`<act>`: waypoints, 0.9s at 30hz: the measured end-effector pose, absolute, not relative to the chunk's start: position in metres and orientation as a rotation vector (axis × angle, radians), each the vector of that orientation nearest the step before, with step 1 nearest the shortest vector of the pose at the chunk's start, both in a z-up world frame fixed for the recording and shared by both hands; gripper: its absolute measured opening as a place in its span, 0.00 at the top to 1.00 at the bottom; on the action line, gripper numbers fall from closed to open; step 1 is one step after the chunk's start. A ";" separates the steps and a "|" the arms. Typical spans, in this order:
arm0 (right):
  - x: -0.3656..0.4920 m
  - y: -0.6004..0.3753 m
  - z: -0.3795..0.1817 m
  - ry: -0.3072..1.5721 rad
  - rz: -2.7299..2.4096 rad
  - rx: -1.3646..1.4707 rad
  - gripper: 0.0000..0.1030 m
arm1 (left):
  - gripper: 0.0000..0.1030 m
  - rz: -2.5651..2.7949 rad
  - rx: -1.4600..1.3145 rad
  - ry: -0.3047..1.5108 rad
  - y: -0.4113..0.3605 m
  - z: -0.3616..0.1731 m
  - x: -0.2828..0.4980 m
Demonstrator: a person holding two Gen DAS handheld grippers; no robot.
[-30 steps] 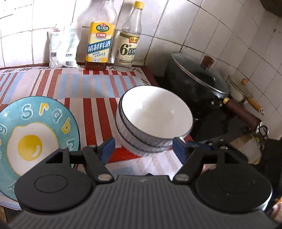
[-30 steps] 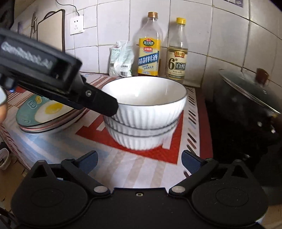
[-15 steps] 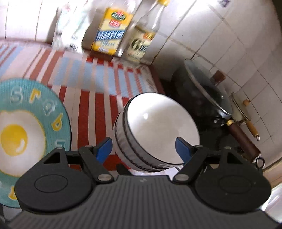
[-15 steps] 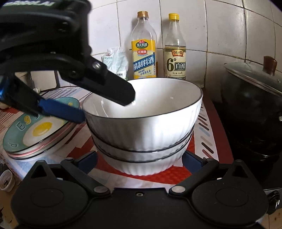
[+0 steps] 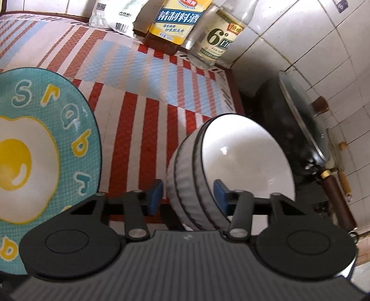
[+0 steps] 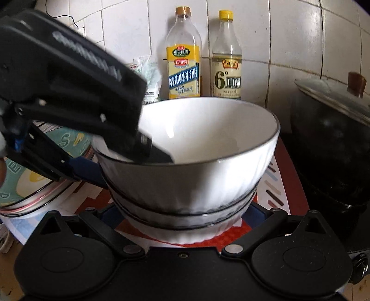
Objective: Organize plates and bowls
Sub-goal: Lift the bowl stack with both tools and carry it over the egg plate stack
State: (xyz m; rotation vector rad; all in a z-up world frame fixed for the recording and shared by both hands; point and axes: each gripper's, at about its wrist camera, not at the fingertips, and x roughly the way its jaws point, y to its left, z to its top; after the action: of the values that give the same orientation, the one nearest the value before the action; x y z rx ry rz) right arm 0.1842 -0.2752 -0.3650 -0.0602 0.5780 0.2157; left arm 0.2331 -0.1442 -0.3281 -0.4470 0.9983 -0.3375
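Note:
A stack of white ribbed bowls (image 5: 233,169) with dark rims sits on the striped mat. My left gripper (image 5: 188,194) straddles the near rim of the stack, one blue finger outside and one inside; whether the pads touch the bowls I cannot tell. In the right wrist view the bowls (image 6: 185,176) fill the middle, and the left gripper reaches over the rim from the left. My right gripper (image 6: 185,222) is open, its fingertips hidden low on either side of the stack. A teal plate with a fried-egg picture (image 5: 39,148) lies to the left; it shows in the right wrist view too (image 6: 34,183).
Two bottles (image 6: 183,58) (image 6: 226,60) and a white packet (image 5: 115,16) stand against the tiled wall. A black lidded pot (image 6: 333,139) sits right of the bowls, with a wooden-handled pan (image 5: 333,194) beyond. The mat (image 5: 148,92) covers the counter.
Both grippers have moved in on the bowl stack. The left gripper has narrowed and now straddles the rim. The right gripper has come close, its fingers flanking the stack's base.

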 end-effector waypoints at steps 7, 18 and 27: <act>0.186 -0.271 -0.370 0.551 0.176 -0.029 0.00 | 0.61 -0.340 -0.501 0.992 -0.139 -0.334 0.241; 0.182 -0.268 -0.372 0.527 0.157 -0.024 0.00 | 0.61 -0.411 -0.414 0.929 -0.143 -0.336 0.236; 0.172 -0.263 -0.360 0.515 0.150 -0.015 0.00 | 0.61 -0.461 -0.356 0.929 -0.138 -0.319 0.228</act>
State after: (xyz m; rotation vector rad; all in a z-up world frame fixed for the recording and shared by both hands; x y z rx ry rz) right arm 0.1718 -0.2634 -0.3599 -0.0147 0.5148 0.1501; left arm 0.2277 -0.1380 -0.3194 -0.3562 0.9291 -0.4606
